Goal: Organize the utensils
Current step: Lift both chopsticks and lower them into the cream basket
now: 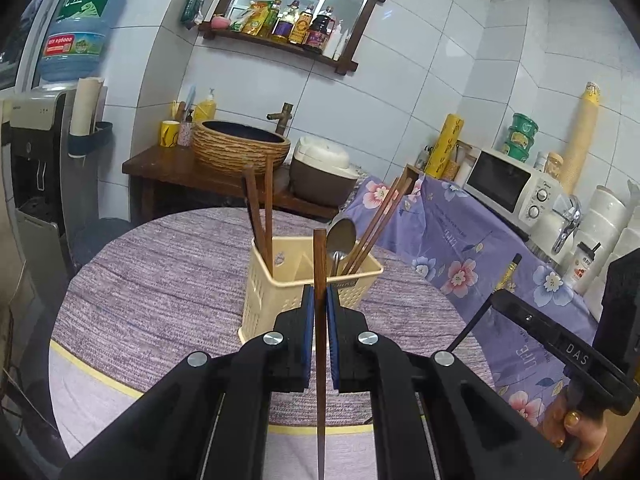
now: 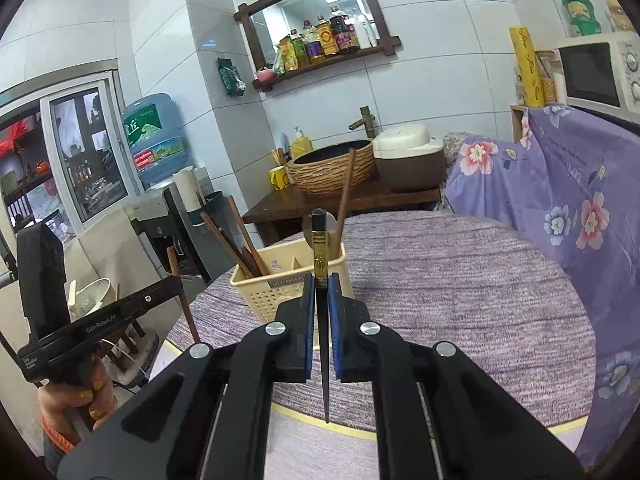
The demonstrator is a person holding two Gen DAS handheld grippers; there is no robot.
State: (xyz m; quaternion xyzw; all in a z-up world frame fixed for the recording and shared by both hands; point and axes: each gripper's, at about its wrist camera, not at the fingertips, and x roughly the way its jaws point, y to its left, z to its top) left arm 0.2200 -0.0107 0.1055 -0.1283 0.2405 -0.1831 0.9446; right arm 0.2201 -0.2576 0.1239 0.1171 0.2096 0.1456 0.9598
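Observation:
A cream plastic utensil holder point(image 1: 280, 292) stands on the round table point(image 1: 160, 300). It holds several brown wooden chopsticks point(image 1: 260, 220) and a metal spoon point(image 1: 341, 240). My left gripper point(image 1: 320, 300) is shut on a brown wooden chopstick point(image 1: 320, 264), held upright just in front of the holder. My right gripper point(image 2: 321, 292) is shut on a black chopstick with a gold band point(image 2: 319, 256), upright near the holder point(image 2: 276, 280). The right gripper also shows in the left wrist view point(image 1: 496, 292), to the right of the holder. The left gripper shows at the left of the right wrist view point(image 2: 180, 280).
The table has a purple woven cloth and a yellow tape line point(image 1: 100, 372) near its front edge. A flowered purple cloth point(image 1: 480, 240) covers a counter at the right, with a microwave point(image 1: 512, 188). Behind stand a woven basin point(image 1: 240, 144), a rice cooker point(image 1: 324, 172) and a water dispenser point(image 1: 40, 152).

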